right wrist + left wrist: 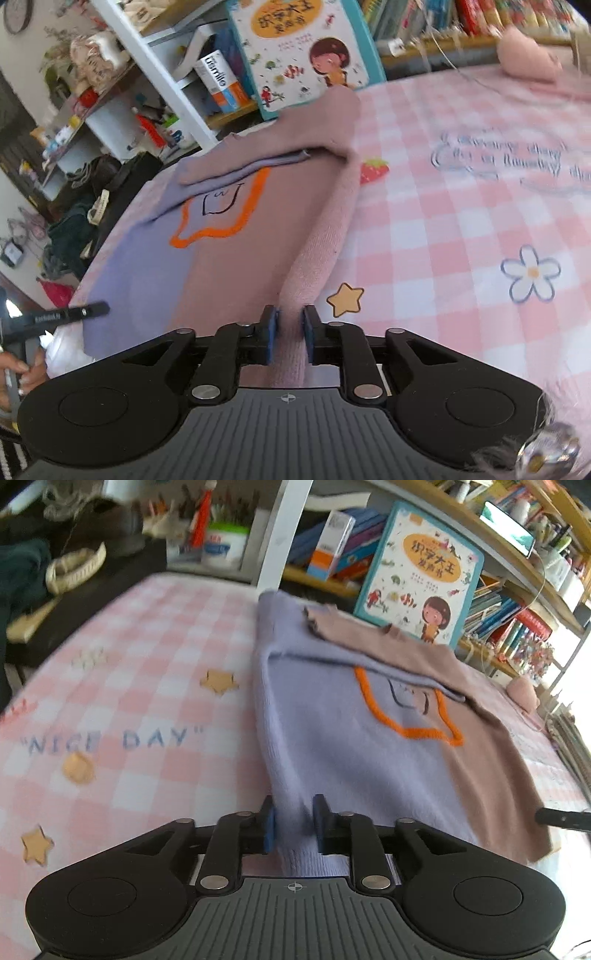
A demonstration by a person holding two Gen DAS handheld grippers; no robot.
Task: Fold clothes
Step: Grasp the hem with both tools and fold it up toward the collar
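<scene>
Left view: left gripper (293,821) pinches the sweater (332,738) hem's lilac corner between its jaws; garment stretches ahead on the bed (147,686).
Right view: right gripper (290,334) clamps the pink corner; sleeves folded in; lengthwise fold remains.

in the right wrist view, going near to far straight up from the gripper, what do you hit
right gripper pinching the sweater's pink edge → raised pink fold of the sweater → folded-over sleeve → children's picture book standing against the shelves at the far edge of the bed
</scene>
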